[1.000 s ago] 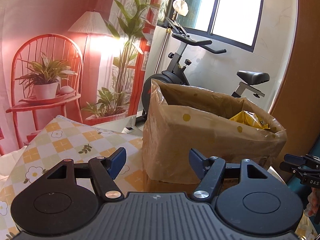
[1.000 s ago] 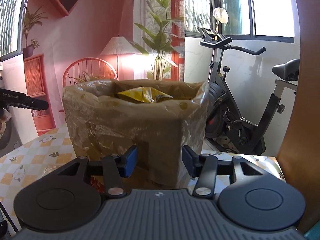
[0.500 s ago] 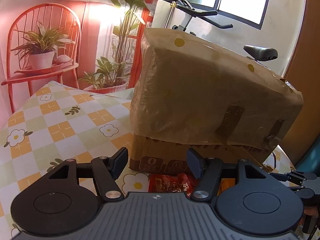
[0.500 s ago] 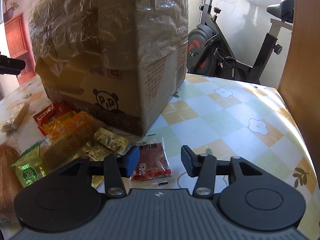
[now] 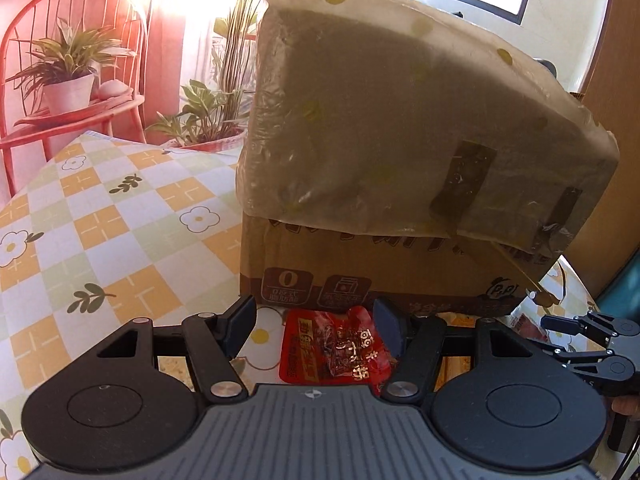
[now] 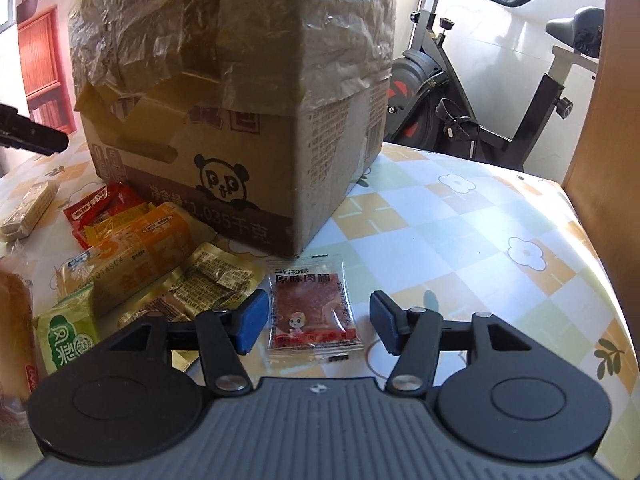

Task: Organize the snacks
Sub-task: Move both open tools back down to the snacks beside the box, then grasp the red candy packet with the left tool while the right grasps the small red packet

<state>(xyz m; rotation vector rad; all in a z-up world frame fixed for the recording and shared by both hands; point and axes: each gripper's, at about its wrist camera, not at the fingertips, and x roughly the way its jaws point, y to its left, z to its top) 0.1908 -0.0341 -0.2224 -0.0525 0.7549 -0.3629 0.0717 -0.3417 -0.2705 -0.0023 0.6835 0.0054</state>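
Note:
A cardboard box (image 5: 400, 264) lined with a brown plastic bag stands on the checkered table; it also shows in the right wrist view (image 6: 240, 160). My left gripper (image 5: 316, 326) is open, low over a red snack packet (image 5: 334, 350) lying in front of the box. My right gripper (image 6: 318, 318) is open, with a clear dried-meat packet (image 6: 312, 310) lying on the table between its fingers. Neither gripper holds anything.
Several snack packs lie left of the right gripper: an orange pack (image 6: 136, 252), a green pack (image 6: 70, 336), gold packets (image 6: 208, 284), a red packet (image 6: 100, 204). An exercise bike (image 6: 480, 92) stands beyond the table. A wooden panel (image 6: 612, 80) is at right.
Both grippers dropped from box-top height to the table. The view went from the box opening to the packets at its base, and each gripper now straddles a packet.

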